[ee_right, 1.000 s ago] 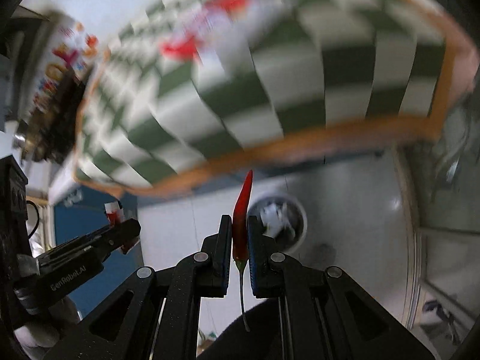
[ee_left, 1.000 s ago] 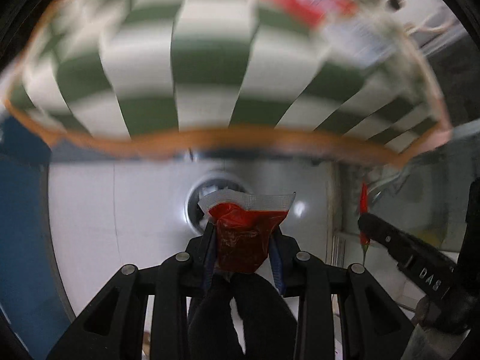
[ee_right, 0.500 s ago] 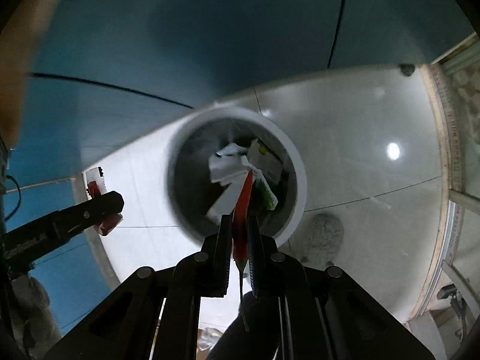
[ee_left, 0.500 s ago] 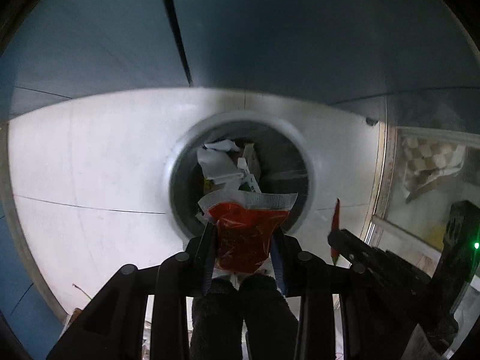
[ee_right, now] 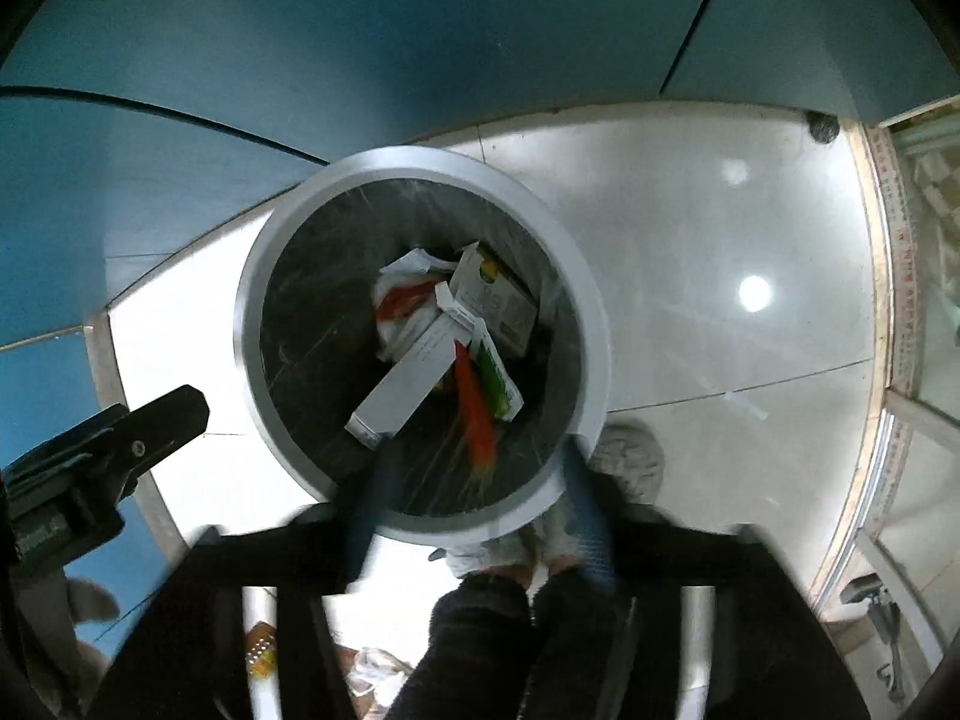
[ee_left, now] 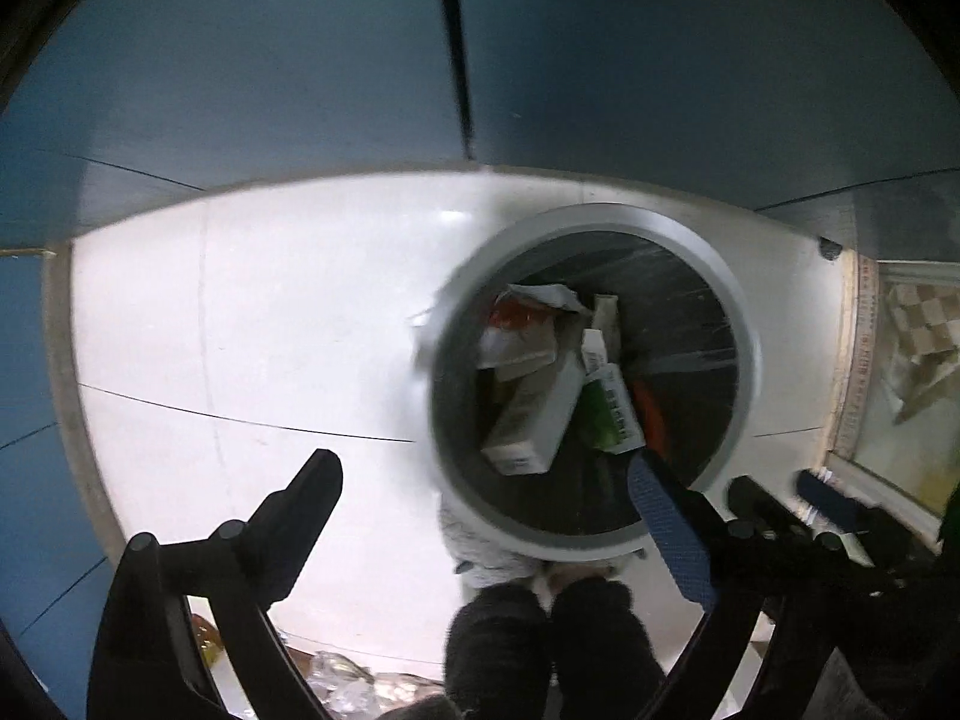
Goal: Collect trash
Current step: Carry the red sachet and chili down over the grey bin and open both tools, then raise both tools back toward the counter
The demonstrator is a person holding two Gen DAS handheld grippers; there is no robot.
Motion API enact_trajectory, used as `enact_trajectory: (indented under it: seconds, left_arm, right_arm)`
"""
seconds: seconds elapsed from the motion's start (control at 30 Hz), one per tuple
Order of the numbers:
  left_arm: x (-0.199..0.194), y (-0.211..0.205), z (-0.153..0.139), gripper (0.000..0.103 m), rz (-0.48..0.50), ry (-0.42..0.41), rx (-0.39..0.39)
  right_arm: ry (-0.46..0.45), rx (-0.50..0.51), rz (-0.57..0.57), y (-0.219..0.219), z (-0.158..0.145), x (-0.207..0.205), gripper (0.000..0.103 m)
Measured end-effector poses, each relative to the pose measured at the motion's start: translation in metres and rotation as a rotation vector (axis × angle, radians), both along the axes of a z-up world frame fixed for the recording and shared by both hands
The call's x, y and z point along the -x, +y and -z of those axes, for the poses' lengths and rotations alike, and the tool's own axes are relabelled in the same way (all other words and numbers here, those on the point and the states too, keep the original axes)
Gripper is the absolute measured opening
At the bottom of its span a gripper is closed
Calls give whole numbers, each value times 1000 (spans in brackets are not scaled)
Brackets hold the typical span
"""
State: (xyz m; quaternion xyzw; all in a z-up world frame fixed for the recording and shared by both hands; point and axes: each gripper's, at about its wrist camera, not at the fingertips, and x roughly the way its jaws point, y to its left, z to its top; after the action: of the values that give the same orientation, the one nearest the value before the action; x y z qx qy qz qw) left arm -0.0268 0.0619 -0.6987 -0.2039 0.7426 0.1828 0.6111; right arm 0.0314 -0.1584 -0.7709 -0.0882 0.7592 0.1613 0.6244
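A round grey trash bin [ee_left: 744,372] [ee_right: 588,324] stands on the white floor, holding cartons and wrappers. A red sauce packet [ee_left: 516,315] [ee_right: 402,300] lies among them. A red chilli [ee_right: 474,414] is blurred in the bin's mouth, free of my right gripper [ee_right: 474,528], which is open just above the near rim; the chilli also shows in the left wrist view [ee_left: 651,414]. My left gripper [ee_left: 486,480] is open and empty above the bin's left rim. A white carton [ee_left: 534,414] [ee_right: 408,384] leans inside.
Blue walls [ee_left: 300,60] [ee_right: 360,30] rise behind the bin. A glass door frame [ee_right: 888,300] runs along the right. The person's slippered feet [ee_right: 528,540] stand at the bin's near side. Clutter [ee_left: 348,684] lies on the floor below the left gripper.
Both grippers opened over the bin. The sauce packet left the left gripper and lies inside. The chilli left the right gripper and is dropping in. Earlier, both swung from the checkered table.
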Motion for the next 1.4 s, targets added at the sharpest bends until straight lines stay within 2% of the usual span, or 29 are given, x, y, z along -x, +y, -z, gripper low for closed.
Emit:
enact_trajectory:
  seconds: [0.07,0.13,0.27,0.43,0.83,1.0,1.1,1.2,1.27,1.4]
  left_arm:
    - [5,1,-12,98,6,-15,-21]
    - [11,1,-27,99,10,-12,-55]
    - [22,-2,-62,99,22,-10,-108]
    - [31,-13,-112,99,27,-21,-122]
    - [50,-37,-274,99,17,-108,-111]
    - [61,-45,-349,99,19,-164,-150]
    - [68,-47,-383,99,27,-180,-157]
    - [72,-50,-419,99,52,-205,-199]
    - [73,-50,-440,99,63,-218,-232]
    - [69,-39,-482,99,40,-302,-251]
  right_arm:
    - [-20,19,-17,1,-10,2,96]
    - [-30,33,-22,-2,-21,3,103]
    - [-51,66,-36,-8,-50,6,103]
    - [-99,68,-47,-18,-113,9,103]
    - [-218,10,-30,-42,-332,29,103]
    - [-289,-11,-57,-48,-431,47,103]
    - [-313,-26,-84,-44,-475,59,103]
    - [-326,-51,-101,-41,-521,72,103]
    - [-324,-73,-101,-40,-538,77,103]
    - [-315,-157,-64,-41,-576,81,103]
